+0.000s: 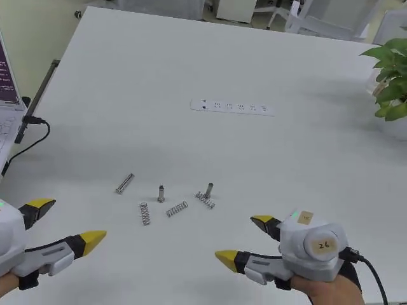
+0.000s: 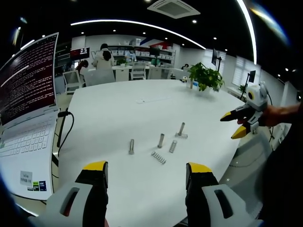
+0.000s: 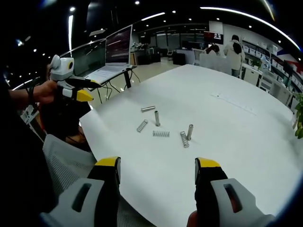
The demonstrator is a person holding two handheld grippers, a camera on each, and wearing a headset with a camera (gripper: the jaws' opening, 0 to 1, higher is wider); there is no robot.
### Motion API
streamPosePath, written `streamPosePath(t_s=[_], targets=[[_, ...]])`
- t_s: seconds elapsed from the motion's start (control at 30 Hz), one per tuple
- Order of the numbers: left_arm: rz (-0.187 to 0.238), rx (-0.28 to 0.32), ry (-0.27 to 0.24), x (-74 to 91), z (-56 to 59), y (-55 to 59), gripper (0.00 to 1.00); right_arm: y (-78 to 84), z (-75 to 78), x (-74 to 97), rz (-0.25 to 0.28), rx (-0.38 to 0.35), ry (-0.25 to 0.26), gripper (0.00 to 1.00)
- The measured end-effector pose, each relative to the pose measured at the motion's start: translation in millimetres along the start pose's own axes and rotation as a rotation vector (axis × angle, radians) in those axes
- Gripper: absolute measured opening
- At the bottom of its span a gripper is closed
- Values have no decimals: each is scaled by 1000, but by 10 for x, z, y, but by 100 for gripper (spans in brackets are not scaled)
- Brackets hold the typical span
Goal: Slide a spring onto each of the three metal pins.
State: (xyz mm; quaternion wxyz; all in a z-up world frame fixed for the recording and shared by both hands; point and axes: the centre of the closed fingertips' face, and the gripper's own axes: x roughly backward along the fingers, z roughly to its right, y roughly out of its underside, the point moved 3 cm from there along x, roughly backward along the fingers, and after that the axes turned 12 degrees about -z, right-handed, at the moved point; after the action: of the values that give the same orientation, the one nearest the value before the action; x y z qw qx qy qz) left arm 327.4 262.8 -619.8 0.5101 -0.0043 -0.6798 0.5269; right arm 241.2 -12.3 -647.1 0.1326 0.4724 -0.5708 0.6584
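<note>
Expect light, squashy springs (image 1: 177, 209), apt to roll: pinch softly across the coils near one end. Lying mid-tabletop (image 1: 267, 165) among three pins (image 1: 161, 193), two upright, one flat. Left hand-held gripper (image 1: 67, 221) and right hand-held gripper (image 1: 243, 238) spread wide, empty. Power strip (image 1: 233, 107) well behind; nothing blocking.

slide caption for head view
Both open, left gripper and right gripper face three pins and three loose springs on the table
</note>
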Motion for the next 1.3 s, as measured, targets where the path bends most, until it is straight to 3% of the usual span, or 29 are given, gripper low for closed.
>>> streamPosePath(t_s=[0.5,1.3], targets=[[-11,-6,16,-15,15,15,62,92,-8,23,-1,-31,14,62],[-14,-44,48,-135,-42,-144,62,104,26,75,0,-59,50,61]])
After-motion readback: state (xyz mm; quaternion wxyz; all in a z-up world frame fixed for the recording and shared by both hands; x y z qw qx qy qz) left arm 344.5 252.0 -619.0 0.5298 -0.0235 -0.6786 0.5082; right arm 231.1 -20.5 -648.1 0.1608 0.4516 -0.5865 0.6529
